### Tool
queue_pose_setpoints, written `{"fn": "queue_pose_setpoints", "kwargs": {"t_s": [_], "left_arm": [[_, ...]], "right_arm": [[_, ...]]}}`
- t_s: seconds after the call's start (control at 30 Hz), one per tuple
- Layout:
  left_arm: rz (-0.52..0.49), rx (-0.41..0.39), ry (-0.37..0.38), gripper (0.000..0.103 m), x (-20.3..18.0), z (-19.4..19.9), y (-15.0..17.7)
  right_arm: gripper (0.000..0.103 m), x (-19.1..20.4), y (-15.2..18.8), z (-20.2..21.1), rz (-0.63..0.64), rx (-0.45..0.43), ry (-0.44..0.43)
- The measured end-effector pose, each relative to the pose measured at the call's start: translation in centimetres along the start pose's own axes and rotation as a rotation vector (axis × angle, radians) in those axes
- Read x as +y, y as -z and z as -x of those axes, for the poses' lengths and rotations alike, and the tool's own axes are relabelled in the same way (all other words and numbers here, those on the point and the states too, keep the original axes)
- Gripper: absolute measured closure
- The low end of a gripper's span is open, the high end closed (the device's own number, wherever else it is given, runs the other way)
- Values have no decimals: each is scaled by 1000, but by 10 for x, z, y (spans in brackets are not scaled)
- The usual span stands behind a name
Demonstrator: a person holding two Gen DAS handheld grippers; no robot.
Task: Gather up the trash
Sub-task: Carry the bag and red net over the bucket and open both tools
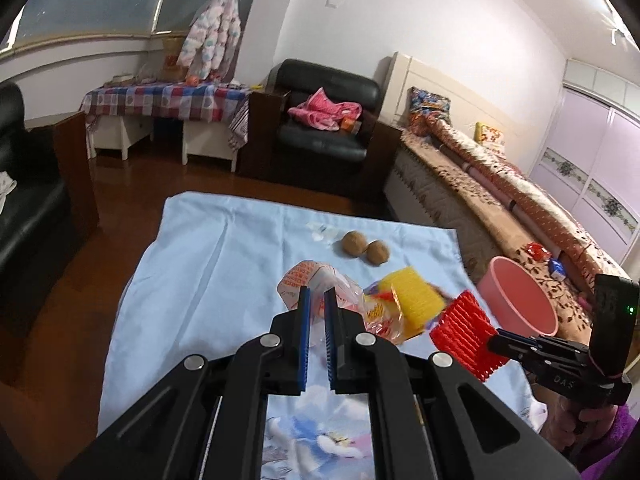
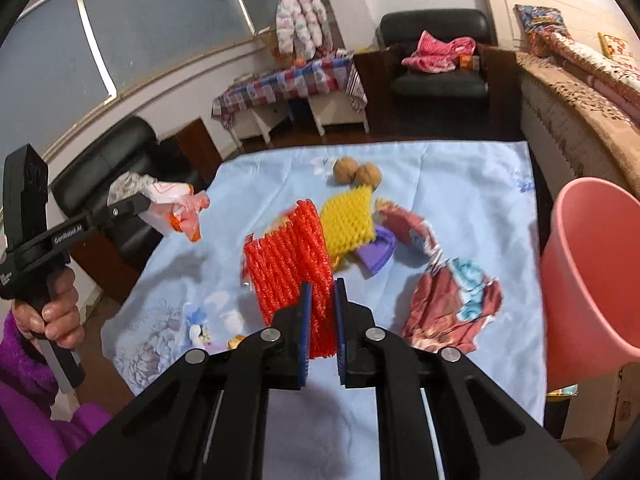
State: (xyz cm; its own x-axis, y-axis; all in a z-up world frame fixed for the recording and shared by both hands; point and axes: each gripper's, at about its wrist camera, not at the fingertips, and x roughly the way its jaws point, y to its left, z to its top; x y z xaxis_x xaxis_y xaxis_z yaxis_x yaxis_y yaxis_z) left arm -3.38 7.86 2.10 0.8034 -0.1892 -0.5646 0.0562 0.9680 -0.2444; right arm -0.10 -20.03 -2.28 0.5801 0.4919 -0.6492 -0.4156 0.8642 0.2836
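Clamped between your right gripper's [image 2: 322, 300] blue pads is the red foam net [image 2: 286, 256], lifted clear of the blue cloth [image 2: 460, 184]. Your left gripper [image 1: 316, 300] is closed on a crinkly clear plastic bag [image 1: 316, 280] with orange print, also held up off the cloth.

The pink bucket [image 2: 592, 264] stands at the right edge of the cloth, beside the bed, and nothing can be seen inside it from these angles, so judging by that, collection looks barely begun. Both pieces you hold have yet to go in. Left on the cloth are the yellow foam net [image 2: 350, 220], a purple scrap [image 2: 378, 254] just under it, a long reddish wrapper [image 2: 448, 300] with light blue patches, and a yellowish wrapper [image 1: 380, 312] by the left gripper. Two walnuts [image 2: 356, 172] lie at the far side; whether they count as trash you cannot tell.

For writing: the left tool's arm reads "GenRobot.AI" [image 2: 69, 236] in the right view. The bag's orange lettering is too blurred to read.
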Motion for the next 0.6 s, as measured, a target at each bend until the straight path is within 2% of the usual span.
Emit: {"fn": "queue_pose_setpoints", "kwargs": {"t_s": [0.23, 0.6], "left_arm": [[-45, -17, 49, 97, -31, -5, -9], [-138, 21, 177, 97, -101, -47, -22]], "right_arm": [[92, -15, -4, 23, -34, -75, 53], [92, -84, -10, 62, -163, -180, 236]]}}
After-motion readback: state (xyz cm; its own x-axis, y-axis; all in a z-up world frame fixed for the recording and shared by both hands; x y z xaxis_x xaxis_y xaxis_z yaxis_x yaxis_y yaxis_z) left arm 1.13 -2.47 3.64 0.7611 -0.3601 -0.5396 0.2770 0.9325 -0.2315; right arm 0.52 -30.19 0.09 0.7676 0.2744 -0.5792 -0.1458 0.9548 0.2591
